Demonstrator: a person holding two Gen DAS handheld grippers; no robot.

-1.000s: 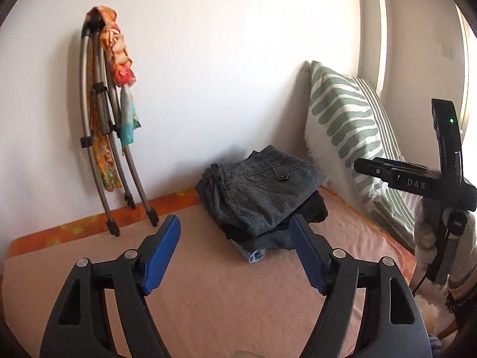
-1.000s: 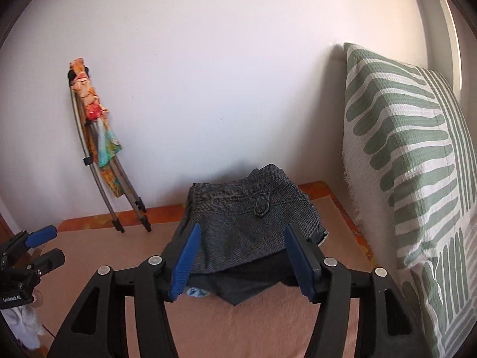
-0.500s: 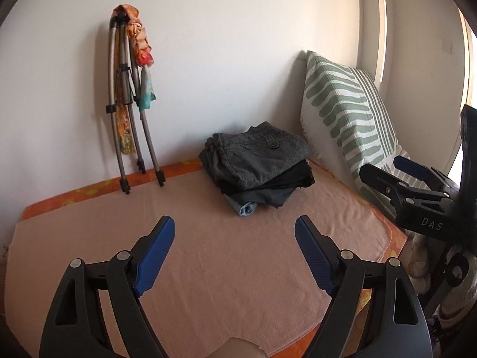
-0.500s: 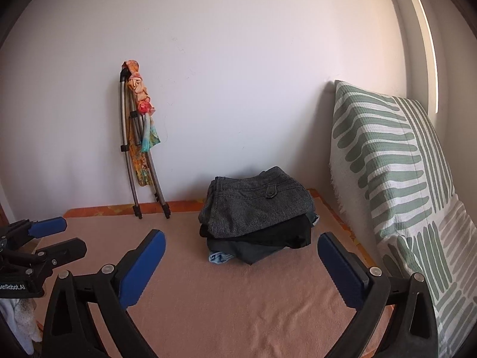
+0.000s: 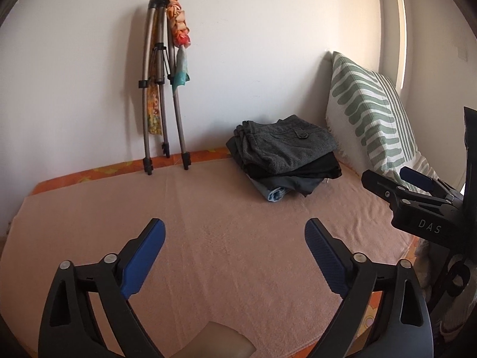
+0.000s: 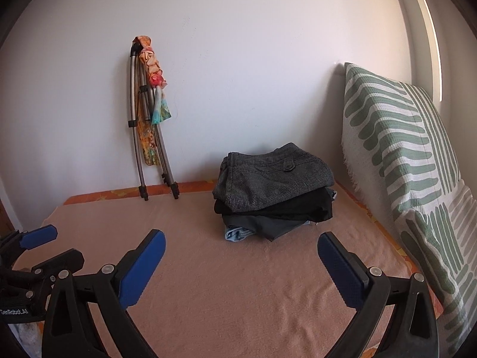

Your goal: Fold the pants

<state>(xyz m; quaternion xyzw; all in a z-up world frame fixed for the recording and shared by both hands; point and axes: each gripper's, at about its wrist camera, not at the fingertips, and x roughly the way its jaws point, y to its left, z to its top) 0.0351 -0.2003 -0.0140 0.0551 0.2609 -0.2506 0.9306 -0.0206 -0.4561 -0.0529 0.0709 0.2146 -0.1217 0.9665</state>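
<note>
Grey folded pants (image 5: 286, 146) are seen topping a stack on the bed (image 5: 226, 238), while the left tool (image 5: 235, 249) and right tool (image 6: 241, 258) are held spread wide, gripping nothing.

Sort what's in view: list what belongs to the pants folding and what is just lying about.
Job: stack of folded pants; pink towel; left tool, open; right tool, open.

Lying about: striped pillow; folded tripod with colourful scarf.

Grey pants (image 6: 274, 176) (green-striped pillow (image 6: 399, 149))
</note>
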